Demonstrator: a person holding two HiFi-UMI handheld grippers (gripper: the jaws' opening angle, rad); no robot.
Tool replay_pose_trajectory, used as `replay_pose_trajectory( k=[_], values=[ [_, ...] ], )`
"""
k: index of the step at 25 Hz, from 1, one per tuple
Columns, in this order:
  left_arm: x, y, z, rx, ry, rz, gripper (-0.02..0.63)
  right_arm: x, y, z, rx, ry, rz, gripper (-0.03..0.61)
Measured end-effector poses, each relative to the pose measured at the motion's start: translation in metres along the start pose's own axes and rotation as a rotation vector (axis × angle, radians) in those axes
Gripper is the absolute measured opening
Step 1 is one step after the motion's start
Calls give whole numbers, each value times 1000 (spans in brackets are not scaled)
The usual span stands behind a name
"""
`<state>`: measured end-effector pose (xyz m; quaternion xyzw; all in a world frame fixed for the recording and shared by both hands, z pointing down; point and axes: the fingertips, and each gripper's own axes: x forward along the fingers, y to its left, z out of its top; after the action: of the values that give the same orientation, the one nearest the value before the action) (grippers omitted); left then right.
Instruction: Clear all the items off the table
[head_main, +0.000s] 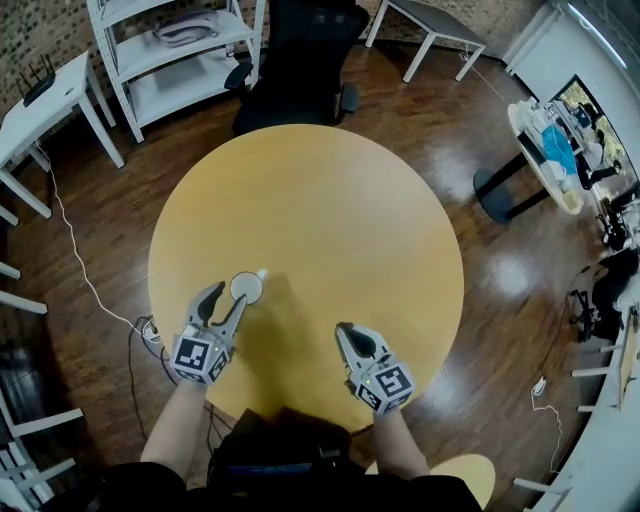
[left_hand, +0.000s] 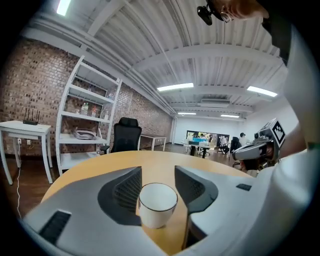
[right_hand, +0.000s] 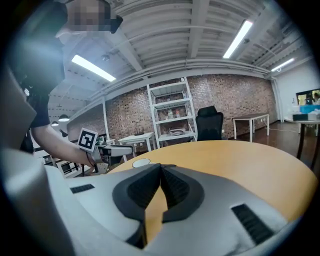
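A small white cup (head_main: 246, 287) with a dark rim stands on the round wooden table (head_main: 330, 200) near its front left. My left gripper (head_main: 228, 297) is low on the table with the cup (left_hand: 157, 204) between its jaws. The left pad (left_hand: 127, 190) is at the cup's wall, and a thin strip of table shows between the cup and the right pad (left_hand: 192, 187). My right gripper (head_main: 343, 328) rests at the table's front, shut, with nothing between its pads (right_hand: 161, 167). From the right gripper view the cup (right_hand: 141, 162) and left gripper (right_hand: 117, 149) show at the left.
A black office chair (head_main: 300, 60) stands behind the table, beside a white shelf unit (head_main: 170, 50). A white side table (head_main: 45, 100) is at the far left, with a cable (head_main: 85, 270) trailing over the dark wood floor. A cluttered white table (head_main: 545, 150) stands at the right.
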<state>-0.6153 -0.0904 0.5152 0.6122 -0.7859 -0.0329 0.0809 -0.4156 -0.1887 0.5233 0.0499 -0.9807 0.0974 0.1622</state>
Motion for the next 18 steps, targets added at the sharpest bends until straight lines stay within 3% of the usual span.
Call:
replay_pose_trajectory(
  k=[4, 7, 10, 18],
  values=[
    [-19, -9, 38, 5, -59, -56, 81, -19, 11, 15, -107, 2, -96, 5],
    [-32, -13, 62, -18, -103, -103, 29, -26, 19, 31, -181, -12, -169, 5],
    [-42, -24, 79, -34, -132, -153, 2, -39, 24, 50, -149, -95, -204, 5],
    [-55, -66, 100, -114, -164, -313, 2, -88, 20, 86, -23, -328, -354, 5]
  ],
)
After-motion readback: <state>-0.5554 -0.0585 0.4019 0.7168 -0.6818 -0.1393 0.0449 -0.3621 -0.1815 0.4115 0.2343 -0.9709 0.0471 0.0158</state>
